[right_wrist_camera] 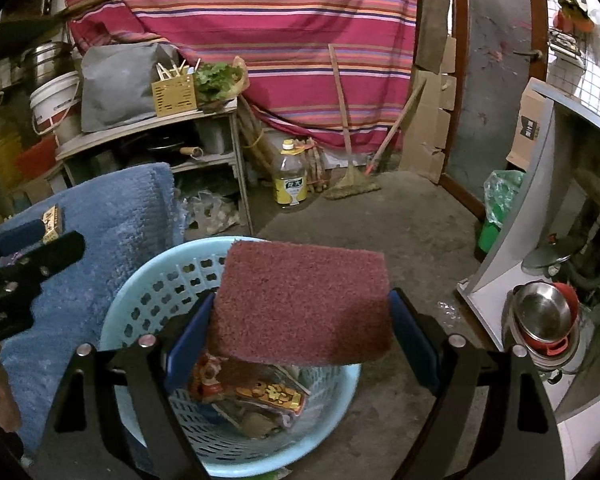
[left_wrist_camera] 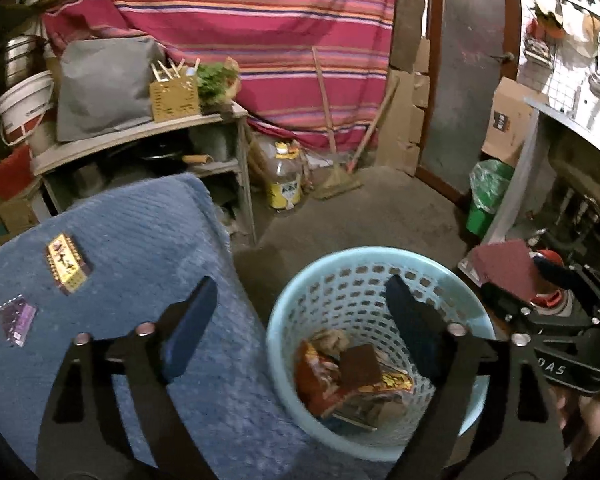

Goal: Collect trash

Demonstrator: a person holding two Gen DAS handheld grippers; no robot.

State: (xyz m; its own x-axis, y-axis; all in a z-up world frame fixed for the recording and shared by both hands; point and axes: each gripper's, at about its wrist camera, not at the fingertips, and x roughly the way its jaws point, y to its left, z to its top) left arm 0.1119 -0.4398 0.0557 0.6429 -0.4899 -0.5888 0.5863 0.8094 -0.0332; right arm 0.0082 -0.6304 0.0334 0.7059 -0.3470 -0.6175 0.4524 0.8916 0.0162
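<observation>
Trash still lies on the blue towel at left: a gold wrapper and a purple wrapper. Left gripper gapes wide, empty, above the pale-blue basket holding wrappers. Right gripper clamps a maroon scouring pad over that basket.

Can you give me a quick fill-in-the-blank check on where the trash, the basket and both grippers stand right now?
1. The right gripper holds a maroon ____ above the light blue basket.
2. The left gripper is ____, with nothing between its fingers.
3. Two wrappers, a gold wrapper and a purple wrapper, lie on the ____ cloth.
4. A brown pad lies ____ the basket on snack packets.

Missing words: scouring pad; open; blue; inside
</observation>
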